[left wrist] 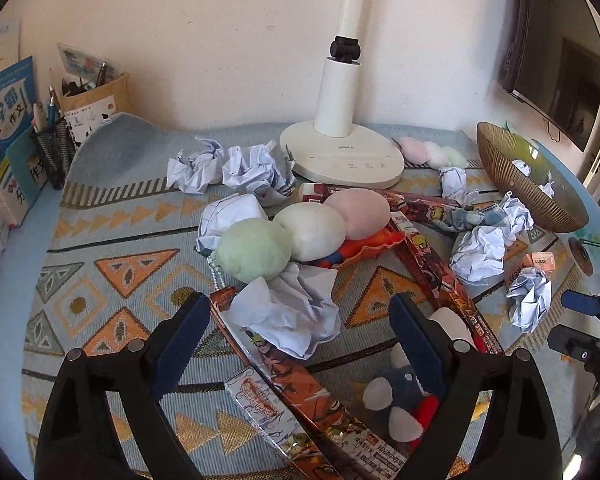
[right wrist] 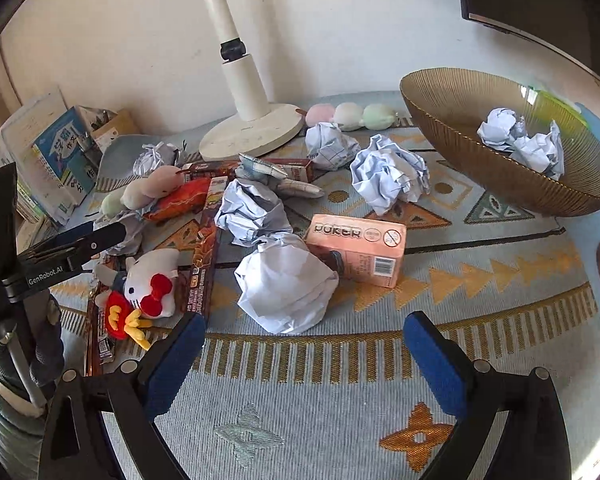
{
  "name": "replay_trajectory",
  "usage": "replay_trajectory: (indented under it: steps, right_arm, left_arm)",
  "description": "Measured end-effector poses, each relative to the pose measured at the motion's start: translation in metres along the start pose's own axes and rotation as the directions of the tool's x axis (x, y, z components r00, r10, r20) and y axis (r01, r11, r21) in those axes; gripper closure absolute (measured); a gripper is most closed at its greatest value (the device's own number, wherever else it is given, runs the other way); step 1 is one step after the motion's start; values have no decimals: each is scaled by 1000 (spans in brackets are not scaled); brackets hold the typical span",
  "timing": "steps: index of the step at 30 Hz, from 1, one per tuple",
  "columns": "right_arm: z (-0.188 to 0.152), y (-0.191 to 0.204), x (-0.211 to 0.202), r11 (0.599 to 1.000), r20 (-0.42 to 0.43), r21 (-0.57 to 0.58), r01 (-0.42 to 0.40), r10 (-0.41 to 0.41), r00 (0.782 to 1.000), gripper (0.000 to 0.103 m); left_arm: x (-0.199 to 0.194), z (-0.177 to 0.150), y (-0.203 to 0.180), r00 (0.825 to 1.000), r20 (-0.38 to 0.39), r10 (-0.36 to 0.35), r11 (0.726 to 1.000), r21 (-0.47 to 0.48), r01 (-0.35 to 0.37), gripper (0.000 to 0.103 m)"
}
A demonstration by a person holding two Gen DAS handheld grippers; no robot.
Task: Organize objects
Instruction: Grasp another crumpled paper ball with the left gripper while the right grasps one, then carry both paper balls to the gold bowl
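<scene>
Several crumpled paper balls lie on the patterned mat. My left gripper (left wrist: pixel 296 308) is open, its jaws on either side of a paper ball (left wrist: pixel 288 312) that rests on an orange card box (left wrist: pixel 288 376). My right gripper (right wrist: pixel 304 334) is open and empty just short of another paper ball (right wrist: pixel 286 288), beside a pink poker box (right wrist: pixel 358 250). A gold ribbed bowl (right wrist: pixel 480 168) at the right holds two paper balls (right wrist: pixel 520 142). A three-ball plush (left wrist: pixel 304 232) lies mid-mat.
A white lamp base (left wrist: pixel 340 156) stands at the back. Books (left wrist: pixel 4 136) and a mesh pen holder (left wrist: pixel 54 148) stand at the left. A white cat plush (right wrist: pixel 152 280) and more card boxes (left wrist: pixel 440 264) lie about. The left gripper shows in the right wrist view (right wrist: pixel 76 246).
</scene>
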State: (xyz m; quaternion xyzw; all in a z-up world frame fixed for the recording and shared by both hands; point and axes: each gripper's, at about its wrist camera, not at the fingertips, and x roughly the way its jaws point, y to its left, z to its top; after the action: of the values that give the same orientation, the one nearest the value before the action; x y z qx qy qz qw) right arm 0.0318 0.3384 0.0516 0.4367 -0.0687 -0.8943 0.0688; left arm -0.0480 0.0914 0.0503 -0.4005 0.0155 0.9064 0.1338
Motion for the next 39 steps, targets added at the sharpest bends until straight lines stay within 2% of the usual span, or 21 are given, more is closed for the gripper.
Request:
replay_trajectory:
  steps: [2, 4, 7, 8, 9, 13, 16, 20, 22, 25, 28, 30, 32, 34, 39]
  right_arm:
    - [7, 5, 7, 1000, 2, -3, 6, -6, 1000, 9]
    - [14, 8, 17, 1000, -15, 0, 15, -15, 1000, 13]
    - [20, 7, 31, 1000, -33, 20, -8, 9, 999, 30]
    - [21, 6, 35, 999, -43, 28, -19, 20, 999, 43]
    - [21, 5, 38, 999, -49, 34, -23, 24, 998, 50]
    - [15, 1, 30, 997, -12, 50, -50, 51, 999, 53]
    - [12, 3, 9, 997, 40, 22, -73, 72, 997, 53]
    - [5, 8, -19, 998, 94, -39, -48, 51, 994, 53]
    - [-2, 13, -26, 995, 99, -94, -17, 26, 995, 53]
    - [-15, 15, -20, 988, 54, -155, 27, -19, 998, 53]
    - [-29, 9, -11, 989, 11, -150, 1, 0, 1000, 53]
    - [-33, 10, -9, 987, -5, -160, -11, 10, 1000, 48]
    - [-35, 16, -10, 982, 0, -190, 17, -17, 1000, 24]
    - [-35, 20, -15, 977, 30, -211, 29, -23, 999, 16]
    - [-34, 18, -10, 983, 11, -183, 15, -13, 1000, 16]
  left_arm:
    - [3, -1, 2, 1000, -3, -1, 1000, -10, 1, 17]
    - [5, 0, 6, 1000, -5, -22, 999, -33, 22, 34]
    - [10, -1, 9, 999, -20, -47, 998, -49, 46, 55]
    - [9, -1, 9, 999, -14, -45, 998, -42, 45, 55]
    - [8, -2, 8, 999, -12, -49, 998, -41, 49, 57]
    - [-7, -3, 11, 997, 27, -72, 995, -69, 74, 57]
    - [-32, -5, 11, 991, 72, -113, 990, -80, 119, 57]
    - [-69, -20, 16, 989, 127, -77, 991, -97, 90, 57]
    - [-82, -32, 27, 990, 137, -27, 991, -124, 44, 57]
    - [-86, -54, 45, 984, 127, 125, 983, -152, -106, 57]
    - [-76, -73, 66, 985, 80, 151, 965, -227, -130, 57]
    - [-72, -78, 72, 985, 62, 163, 958, -248, -143, 57]
    - [-75, -78, 73, 984, 84, 156, 958, -256, -129, 57]
    - [-72, -77, 72, 986, 71, 154, 959, -253, -132, 57]
    - [-72, -81, 68, 986, 74, 147, 962, -241, -125, 57]
